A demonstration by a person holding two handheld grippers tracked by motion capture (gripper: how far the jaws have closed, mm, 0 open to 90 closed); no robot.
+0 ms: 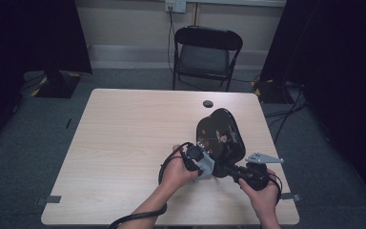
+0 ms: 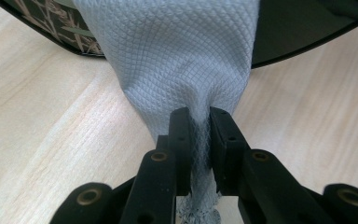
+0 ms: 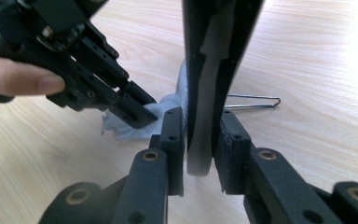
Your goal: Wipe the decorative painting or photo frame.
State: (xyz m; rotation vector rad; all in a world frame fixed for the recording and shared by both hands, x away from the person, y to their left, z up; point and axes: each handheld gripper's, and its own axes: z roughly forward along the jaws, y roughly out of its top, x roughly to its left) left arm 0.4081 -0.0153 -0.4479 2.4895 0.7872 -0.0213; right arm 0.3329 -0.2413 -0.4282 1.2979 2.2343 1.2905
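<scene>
- Black lacquered tray (image 1: 221,136) tipped up on edge over the right half of the pale wooden table (image 1: 124,143); glossy face with a small floral motif turned toward the high view; nothing resting in it.
- Right gripper (image 1: 236,172) at the tray's lower rim; in the right gripper view, rim (image 3: 209,93) standing edge-on between the two black jaws, pads close on either side (a sliver of gap on the right pad, so firmness of the clamp hard to judge).
- Left gripper (image 1: 209,167) just beside it, jaws pinched together on a white, diamond-textured cloth (image 2: 182,60); cloth bunched thin between the pads and fanning out wide against the tray's face.
- Same cloth in the right gripper view (image 3: 135,123), crumpled at the left gripper's tips, low beside the tray's rim.
- Thin wire loop (image 3: 254,101) lying on the table behind the tray (identity unclear).
- Folding chair (image 1: 207,55) beyond the far edge of the table.
- Cut off: tray's upper part in both gripper views; cloth's tail below the left jaws.
- Small dark round spot (image 1: 208,103) near the far table edge, too small to identify.
</scene>
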